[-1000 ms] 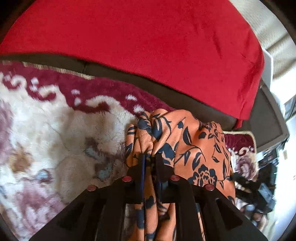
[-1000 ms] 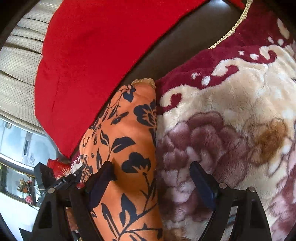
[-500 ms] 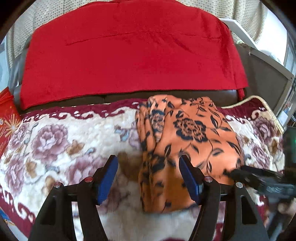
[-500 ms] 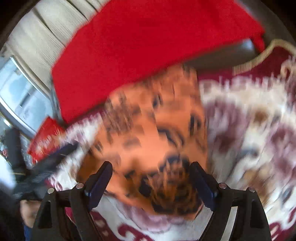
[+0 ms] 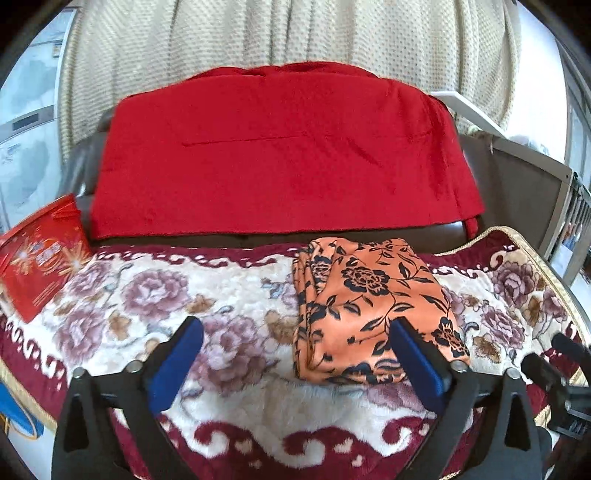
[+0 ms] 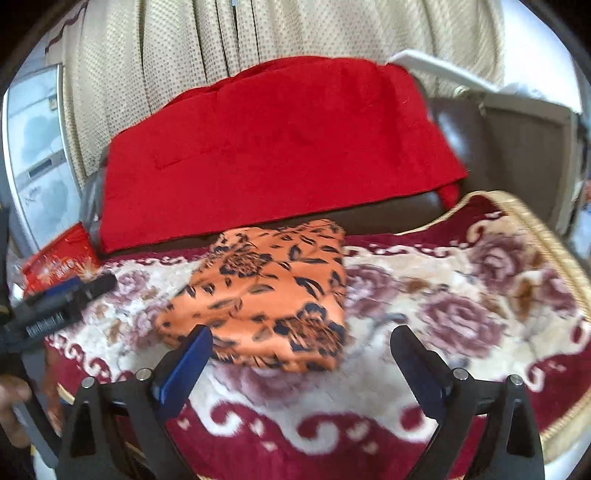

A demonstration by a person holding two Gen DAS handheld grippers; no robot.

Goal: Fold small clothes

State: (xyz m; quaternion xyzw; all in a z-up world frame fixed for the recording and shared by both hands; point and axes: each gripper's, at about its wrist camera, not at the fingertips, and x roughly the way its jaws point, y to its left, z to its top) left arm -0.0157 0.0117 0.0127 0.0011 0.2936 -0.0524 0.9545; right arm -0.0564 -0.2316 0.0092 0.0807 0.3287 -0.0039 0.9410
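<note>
While both my arms hang above the sofa seat, the biggest thing in front of me is the red throw (image 5: 284,158) draped over the dark backrest, with a cream curtain (image 5: 295,33) behind it. Below that spreads the plush floral blanket (image 5: 147,295) that covers the seat and gives me a soft, flat bed to fold on. The orange floral garment (image 5: 373,306) lies on it toward the back edge, just in front of the backrest and right of the middle in my left view. I judge that spot keeps it out of the working area, so the seat in front stays free for another piece.

The garment looks finished: a compact, roughly rectangular packet, several layers showing along its left edge, black flowers and leaves printed on orange, the top face fairly smooth. A red packet (image 5: 37,254) sits at the far left end of the seat.

My left hand-held gripper (image 5: 295,350) is spreading its jaws, already wide, with nothing between them; its right finger only overlaps the garment's near corner in the picture. My right hand-held gripper (image 6: 301,360) is likewise widening and empty, hovering short of the packet's near edge. The right view is somewhat blurred, so finer creases there I cannot make out.
</note>
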